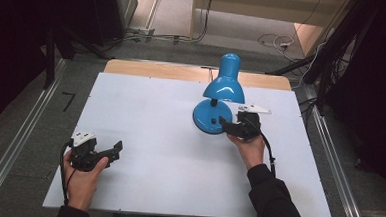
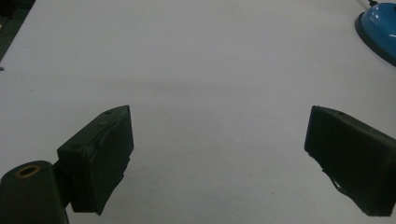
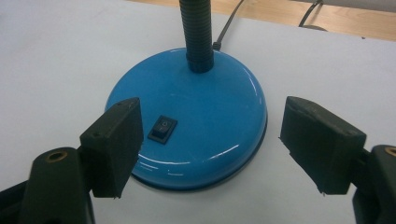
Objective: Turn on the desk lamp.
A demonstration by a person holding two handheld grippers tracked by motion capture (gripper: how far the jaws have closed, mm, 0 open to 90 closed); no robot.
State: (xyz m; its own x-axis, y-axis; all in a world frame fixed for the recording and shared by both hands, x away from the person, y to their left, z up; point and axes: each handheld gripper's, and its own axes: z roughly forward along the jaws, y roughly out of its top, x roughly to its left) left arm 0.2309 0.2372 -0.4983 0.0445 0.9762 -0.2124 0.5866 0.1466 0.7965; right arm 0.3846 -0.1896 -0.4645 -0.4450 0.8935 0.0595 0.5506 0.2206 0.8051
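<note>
Right gripper (image 3: 210, 144) hangs spread wide over the blue lamp (image 1: 221, 92) at the table's far right, near its switch (image 3: 163, 128); a clumsy jab could shove the base. Left gripper (image 2: 217, 149) idles, jaws released.

Black tongs (image 1: 115, 148) with blocky pads, trailing black cables, apparently dark sleeves (image 1: 271, 195).

High view overhead facing forward-down, right gripper view close on lamp base (image 3: 196, 121), left gripper view low, glimpsing it too.

no readable text or labels.
</note>
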